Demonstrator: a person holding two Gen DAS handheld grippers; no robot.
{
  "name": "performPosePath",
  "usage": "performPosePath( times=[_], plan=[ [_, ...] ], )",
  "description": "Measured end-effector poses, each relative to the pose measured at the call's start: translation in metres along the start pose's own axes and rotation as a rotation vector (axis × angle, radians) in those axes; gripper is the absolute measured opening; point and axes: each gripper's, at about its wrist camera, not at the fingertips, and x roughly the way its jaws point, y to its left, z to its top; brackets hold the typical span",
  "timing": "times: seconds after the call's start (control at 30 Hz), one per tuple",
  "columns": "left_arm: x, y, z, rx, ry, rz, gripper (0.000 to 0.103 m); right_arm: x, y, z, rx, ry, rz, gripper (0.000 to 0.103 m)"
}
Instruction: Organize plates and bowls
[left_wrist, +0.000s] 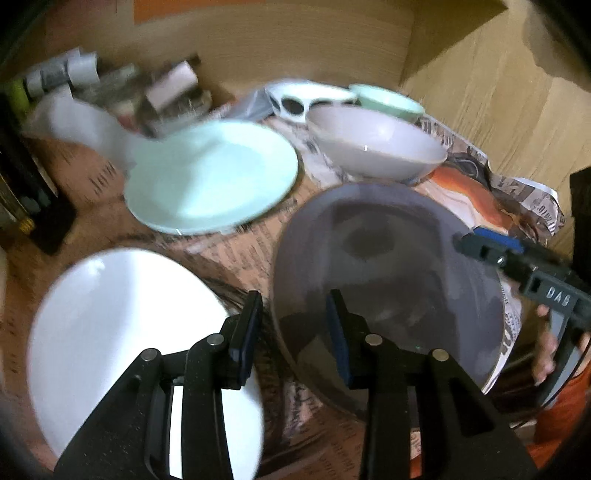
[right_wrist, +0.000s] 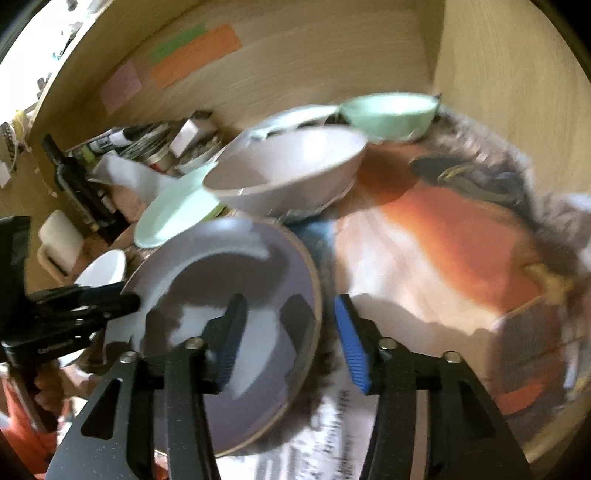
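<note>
Two grippers, both spread wide and empty: left gripper (left_wrist: 293, 328) straddling near rim of round grey-purple ceramic plate (left_wrist: 388, 280), lying flat on newspaper (left_wrist: 236, 254); right gripper (right_wrist: 290, 339) over its far edge. Beside: glossy white plate (left_wrist: 110, 332), mint-green plate (left_wrist: 210, 181), pale grey bowl (left_wrist: 376, 147).

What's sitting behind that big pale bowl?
Behind the pale bowl stand a mint green bowl and a white dish with dark spots. The pale bowl hides their lower parts, so what they rest on cannot be seen.

A grey-lilac plate (left_wrist: 388, 280) lies between the fingers, a white plate (left_wrist: 110, 332) left of them. Beyond sit a mint plate (left_wrist: 210, 181), pale grey bowl (left_wrist: 376, 147), mint bowl (left_wrist: 388, 101), black-and-white patterned bowl (left_wrist: 299, 99), and printed orange newspaper (right_wrist: 443, 240).
</note>
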Motion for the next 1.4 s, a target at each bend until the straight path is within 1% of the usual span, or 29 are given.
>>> performPosePath(
  times=[0.1,0.17,0.2,0.27,0.3,0.37,0.43,0.47,0.63,0.83,0.97,1.17,1.2,1.23,1.3,1.33,1.37,1.4],
  plan=[
    [-0.019,0.003,0.003,-0.003,-0.067,0.012,0.044,-0.016,0.003,0.006,-0.005,-0.054,0.011,0.057],
    [-0.035,0.008,0.004,-0.014,-0.126,0.017,0.053,-0.023,0.009,0.009,-0.019,-0.079,0.018,0.058],
    [-0.043,0.011,0.004,-0.019,-0.155,0.024,0.055,-0.026,0.013,0.011,-0.031,-0.091,0.022,0.060],
    [-0.058,0.017,0.002,-0.029,-0.204,0.042,0.064,-0.030,0.022,0.012,-0.055,-0.115,0.024,0.063],
    [-0.064,0.019,0.001,-0.033,-0.222,0.050,0.066,-0.031,0.027,0.013,-0.068,-0.125,0.027,0.065],
    [-0.078,0.027,-0.002,-0.048,-0.255,0.075,0.079,-0.033,0.036,0.015,-0.089,-0.137,0.043,0.067],
    [-0.086,0.037,-0.006,-0.065,-0.274,0.095,0.088,-0.032,0.046,0.016,-0.103,-0.141,0.067,0.070],
    [-0.089,0.041,-0.009,-0.073,-0.280,0.104,0.091,-0.030,0.051,0.017,-0.111,-0.140,0.080,0.071],
    [-0.099,0.067,-0.025,-0.117,-0.277,0.161,0.091,-0.017,0.079,0.016,-0.159,-0.115,0.126,0.071],
    [-0.099,0.098,-0.048,-0.150,-0.236,0.212,0.092,0.004,0.117,0.009,-0.213,-0.059,0.178,0.071],
    [-0.098,0.114,-0.062,-0.173,-0.212,0.223,0.092,0.019,0.137,0.003,-0.244,-0.023,0.192,0.071],
    [-0.093,0.145,-0.083,-0.237,-0.163,0.201,0.091,0.043,0.159,-0.007,-0.261,0.058,0.225,0.070],
    [-0.092,0.150,-0.086,-0.246,-0.159,0.198,0.091,0.047,0.162,-0.008,-0.264,0.074,0.229,0.066],
    [-0.092,0.155,-0.090,-0.253,-0.155,0.193,0.091,0.050,0.165,-0.010,-0.268,0.087,0.229,0.058],
    [-0.090,0.161,-0.094,-0.263,-0.151,0.194,0.091,0.056,0.171,-0.011,-0.273,0.112,0.230,0.050],
    [-0.089,0.163,-0.095,-0.267,-0.151,0.196,0.090,0.059,0.173,-0.012,-0.270,0.125,0.233,0.046],
    [-0.088,0.165,-0.097,-0.269,-0.150,0.196,0.086,0.061,0.175,-0.013,-0.271,0.125,0.226,0.044],
    [-0.088,0.167,-0.098,-0.269,-0.148,0.193,0.084,0.062,0.177,-0.014,-0.272,0.134,0.224,0.040]
  ],
)
